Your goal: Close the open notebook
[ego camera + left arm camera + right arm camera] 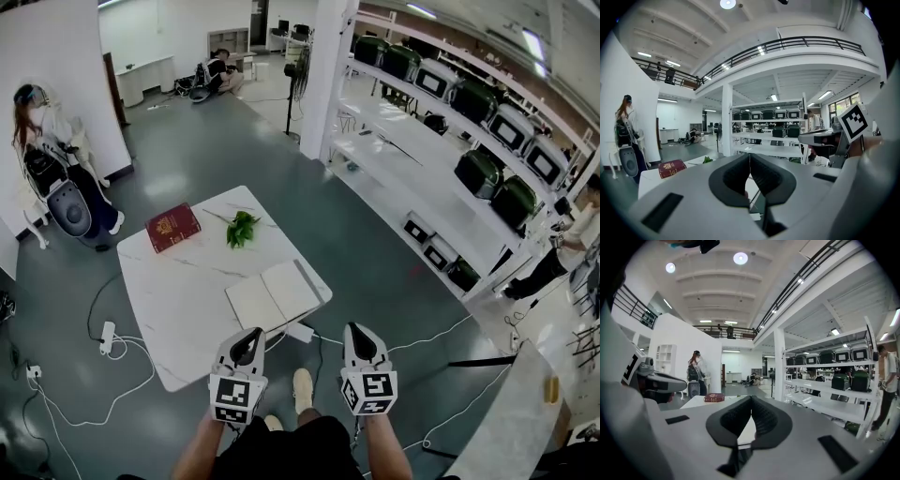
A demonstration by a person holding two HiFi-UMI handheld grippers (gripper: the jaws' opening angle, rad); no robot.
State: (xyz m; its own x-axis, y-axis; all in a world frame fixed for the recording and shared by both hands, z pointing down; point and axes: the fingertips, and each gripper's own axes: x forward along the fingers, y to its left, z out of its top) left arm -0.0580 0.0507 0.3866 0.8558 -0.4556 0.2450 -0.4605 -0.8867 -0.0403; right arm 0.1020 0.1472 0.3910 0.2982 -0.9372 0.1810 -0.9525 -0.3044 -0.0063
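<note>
The red hardcover book (173, 228) carries a gold emblem, too small to read. The open cream-paged notebook (274, 295) lies flat near the front right edge of the white marble-patterned table (178, 319). Just short of that edge, the left gripper (248, 342) and right gripper (362, 339) are held side by side, tilted slightly downward. Both have their jaws pressed together on nothing.

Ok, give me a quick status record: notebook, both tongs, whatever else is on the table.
notebook: white-paged open notebook, flat, still open, near the table's front edge
table: white marble-look table
left tongs: shut, empty, not gripping the notebook
right tongs: shut, empty, just off the front edge
other items: dark red hardcover book, green leafy sprig, both at the far side
</note>
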